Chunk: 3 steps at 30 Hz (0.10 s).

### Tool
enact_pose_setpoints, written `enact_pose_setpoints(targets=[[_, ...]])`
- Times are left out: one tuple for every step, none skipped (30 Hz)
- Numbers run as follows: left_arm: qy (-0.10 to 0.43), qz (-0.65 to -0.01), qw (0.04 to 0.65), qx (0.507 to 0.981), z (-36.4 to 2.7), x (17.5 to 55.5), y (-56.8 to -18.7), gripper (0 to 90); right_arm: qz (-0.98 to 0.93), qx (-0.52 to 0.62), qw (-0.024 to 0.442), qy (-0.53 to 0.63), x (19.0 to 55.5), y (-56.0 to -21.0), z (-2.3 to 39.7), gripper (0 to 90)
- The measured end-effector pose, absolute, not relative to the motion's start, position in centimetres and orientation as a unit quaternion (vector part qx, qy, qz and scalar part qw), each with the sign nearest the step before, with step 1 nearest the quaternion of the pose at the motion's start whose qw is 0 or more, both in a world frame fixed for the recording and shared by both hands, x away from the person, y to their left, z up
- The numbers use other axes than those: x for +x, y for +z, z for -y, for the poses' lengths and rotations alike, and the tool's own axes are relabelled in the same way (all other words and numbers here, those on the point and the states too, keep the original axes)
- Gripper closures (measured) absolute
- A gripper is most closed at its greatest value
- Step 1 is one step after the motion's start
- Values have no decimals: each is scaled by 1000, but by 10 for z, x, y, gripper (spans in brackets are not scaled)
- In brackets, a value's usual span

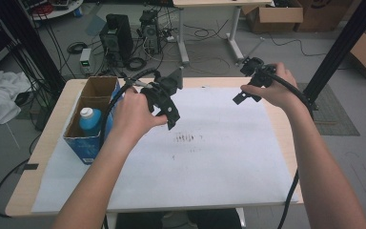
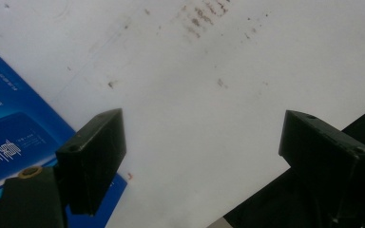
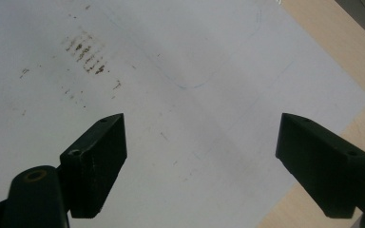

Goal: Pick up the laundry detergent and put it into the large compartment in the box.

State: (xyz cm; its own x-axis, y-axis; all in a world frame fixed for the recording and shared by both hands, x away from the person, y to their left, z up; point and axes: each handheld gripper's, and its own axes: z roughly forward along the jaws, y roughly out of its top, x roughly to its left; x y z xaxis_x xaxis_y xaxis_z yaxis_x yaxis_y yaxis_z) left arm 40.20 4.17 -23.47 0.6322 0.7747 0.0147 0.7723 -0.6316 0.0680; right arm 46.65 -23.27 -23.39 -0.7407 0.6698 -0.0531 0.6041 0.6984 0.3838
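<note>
The high view looked forward and down from above the person's side, taking in the whole tabletop [image 1: 47, 138] and the floor beyond. Each gripper view rode close above the white sheet [image 1: 219, 157], facing down past its own jaws. All three shared the sheet's dark smudges [image 1: 187, 138].

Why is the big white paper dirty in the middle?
The white paper has a patch of small brown smudges near its middle, in short rows like rubbed marks. What made them cannot be told. Nothing is spilled, and the blue box stands upright at the left.
</note>
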Motion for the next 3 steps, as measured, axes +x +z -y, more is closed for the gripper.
enact_pose_setpoints(targets=[[21,-428,28,903,-41,402,-235,167,-916,348,94,173,466,-234,232,173],[22,-426,27,904,-41,402,-235,166,-917,348,95,172,466,-234,232,173],[20,-426,28,904,-41,402,-234,166,-917,347,95,172,466,-234,232,173]])
